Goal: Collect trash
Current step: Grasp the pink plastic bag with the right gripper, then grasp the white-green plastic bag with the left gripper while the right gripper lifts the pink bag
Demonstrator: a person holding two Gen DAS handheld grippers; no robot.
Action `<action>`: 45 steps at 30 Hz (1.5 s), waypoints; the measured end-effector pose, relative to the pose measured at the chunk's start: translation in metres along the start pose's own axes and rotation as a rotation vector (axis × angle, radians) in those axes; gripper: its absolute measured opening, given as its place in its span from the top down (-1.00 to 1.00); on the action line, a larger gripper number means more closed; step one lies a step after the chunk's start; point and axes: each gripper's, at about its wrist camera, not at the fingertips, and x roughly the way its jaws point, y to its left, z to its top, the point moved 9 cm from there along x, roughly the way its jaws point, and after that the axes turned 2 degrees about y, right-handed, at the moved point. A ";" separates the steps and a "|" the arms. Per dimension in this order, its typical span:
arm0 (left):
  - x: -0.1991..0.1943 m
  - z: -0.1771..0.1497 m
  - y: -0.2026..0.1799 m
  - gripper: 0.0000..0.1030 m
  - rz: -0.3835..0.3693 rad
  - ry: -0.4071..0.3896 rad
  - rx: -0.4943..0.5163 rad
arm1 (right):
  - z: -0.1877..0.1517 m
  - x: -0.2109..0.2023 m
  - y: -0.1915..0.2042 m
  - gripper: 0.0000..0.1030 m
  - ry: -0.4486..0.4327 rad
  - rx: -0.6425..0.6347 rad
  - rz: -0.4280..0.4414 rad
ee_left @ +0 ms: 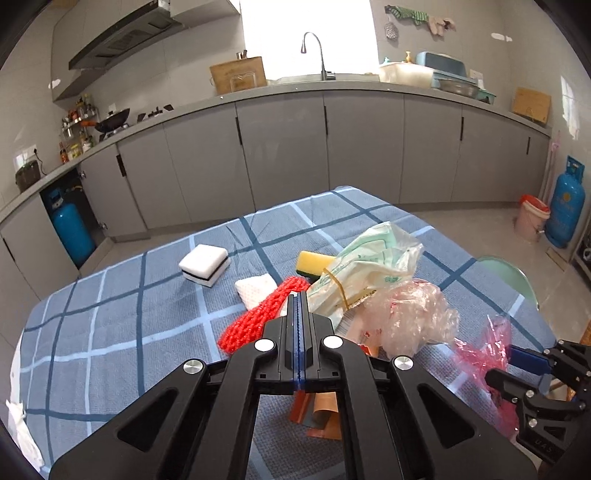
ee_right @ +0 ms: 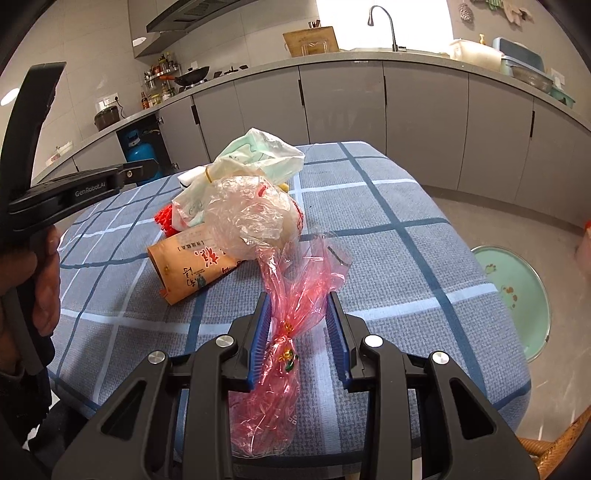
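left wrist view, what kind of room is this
Most likely a home kitchen: a curved metal sink faucet on a grey cabinet counter, a black wok on the stove, and a blue gas cylinder.

A home kitchen: grey cabinets (ee_left: 280,147) under a counter; sink tap (ee_left: 314,51); wok (ee_left: 112,120); range hood (ee_left: 125,35).

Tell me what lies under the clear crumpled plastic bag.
The clear crumpled plastic bag rests partly on a brown paper packet with red print. The packet's far end is covered.

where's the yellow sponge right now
In the left wrist view the yellow sponge lies on the checked cloth past the middle, half tucked under the green-white bag, with the white napkin just in front.
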 end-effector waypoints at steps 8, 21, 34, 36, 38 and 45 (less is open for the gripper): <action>0.022 0.005 -0.006 -0.14 -0.018 0.013 0.013 | 0.005 -0.006 -0.009 0.38 -0.021 0.013 -0.020; 0.051 -0.008 -0.022 0.98 -0.071 0.107 0.047 | 0.006 -0.001 -0.022 0.38 -0.020 0.043 -0.027; 0.007 0.010 -0.016 0.98 -0.041 0.023 0.052 | 0.017 -0.014 -0.023 0.38 -0.072 0.045 -0.014; 0.013 0.009 -0.019 0.85 -0.045 0.030 0.050 | 0.018 -0.016 -0.024 0.38 -0.075 0.048 -0.017; 0.020 0.009 -0.020 0.08 -0.053 0.039 0.048 | 0.017 -0.015 -0.026 0.38 -0.075 0.053 -0.021; 0.061 0.003 -0.028 0.13 -0.095 0.112 0.059 | 0.013 -0.008 -0.030 0.38 -0.059 0.068 -0.017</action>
